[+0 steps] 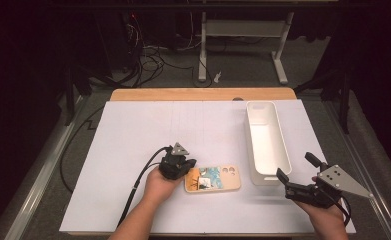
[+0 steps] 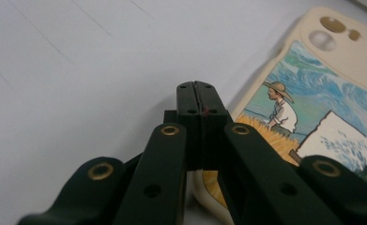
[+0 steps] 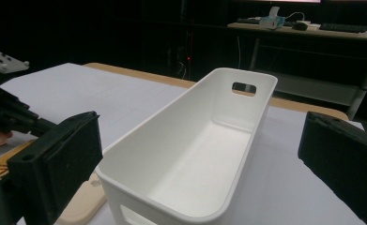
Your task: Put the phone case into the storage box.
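A beige phone case printed with a painting of a figure in a straw hat lies flat on the white table cover, its camera cut-outs to the right. My left gripper is at the case's left end. In the left gripper view its jaws are pressed together with no gap, and the case runs under and to the right of them. My right gripper hovers open at the near right. A white bin shows between its wide-apart jaws.
The long white bin stands empty on the right half of the table, its near end beside the case's right end. A wooden table edge runs along the back. Cables and a desk frame lie on the floor beyond.
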A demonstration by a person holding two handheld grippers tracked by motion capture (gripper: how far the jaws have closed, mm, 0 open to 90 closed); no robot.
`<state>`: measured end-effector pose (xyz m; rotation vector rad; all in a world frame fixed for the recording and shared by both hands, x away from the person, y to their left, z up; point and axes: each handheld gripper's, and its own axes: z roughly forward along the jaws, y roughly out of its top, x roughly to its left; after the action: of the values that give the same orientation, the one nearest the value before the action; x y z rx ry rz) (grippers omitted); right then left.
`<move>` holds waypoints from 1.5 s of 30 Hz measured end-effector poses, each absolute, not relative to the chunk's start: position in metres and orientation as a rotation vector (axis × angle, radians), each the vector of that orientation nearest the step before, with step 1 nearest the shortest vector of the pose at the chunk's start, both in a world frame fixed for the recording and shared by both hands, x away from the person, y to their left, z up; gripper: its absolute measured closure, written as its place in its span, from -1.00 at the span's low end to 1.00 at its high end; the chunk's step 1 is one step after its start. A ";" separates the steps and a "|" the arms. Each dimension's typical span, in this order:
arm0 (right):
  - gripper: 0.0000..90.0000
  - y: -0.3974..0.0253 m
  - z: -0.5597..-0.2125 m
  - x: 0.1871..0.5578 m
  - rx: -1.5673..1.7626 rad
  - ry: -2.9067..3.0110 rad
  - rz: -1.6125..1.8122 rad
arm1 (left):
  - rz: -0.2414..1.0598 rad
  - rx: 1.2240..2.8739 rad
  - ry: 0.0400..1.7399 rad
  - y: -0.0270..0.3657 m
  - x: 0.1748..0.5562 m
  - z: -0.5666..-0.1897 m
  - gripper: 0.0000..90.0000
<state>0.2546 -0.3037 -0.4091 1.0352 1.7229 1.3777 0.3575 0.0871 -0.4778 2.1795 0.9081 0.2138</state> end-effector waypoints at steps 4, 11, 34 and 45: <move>-0.99 -0.302 -0.409 0.254 1.033 1.726 1.372 | 0.222 2.186 0.893 0.092 0.343 -0.478 1.00; -0.98 -0.301 -0.409 0.254 1.030 1.729 1.368 | 0.225 2.197 0.883 0.097 0.321 -0.478 1.00; -0.98 -0.298 -0.410 0.252 1.020 1.737 1.365 | 0.319 2.047 0.914 0.150 0.279 -0.458 1.00; -0.99 -0.293 -0.412 0.253 1.005 1.760 1.342 | 0.456 1.876 1.043 0.227 0.265 -0.459 0.88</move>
<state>0.2525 -0.2928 -0.4117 1.0054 1.7598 1.3424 0.2650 0.2273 -0.4593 1.8758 1.0427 0.4561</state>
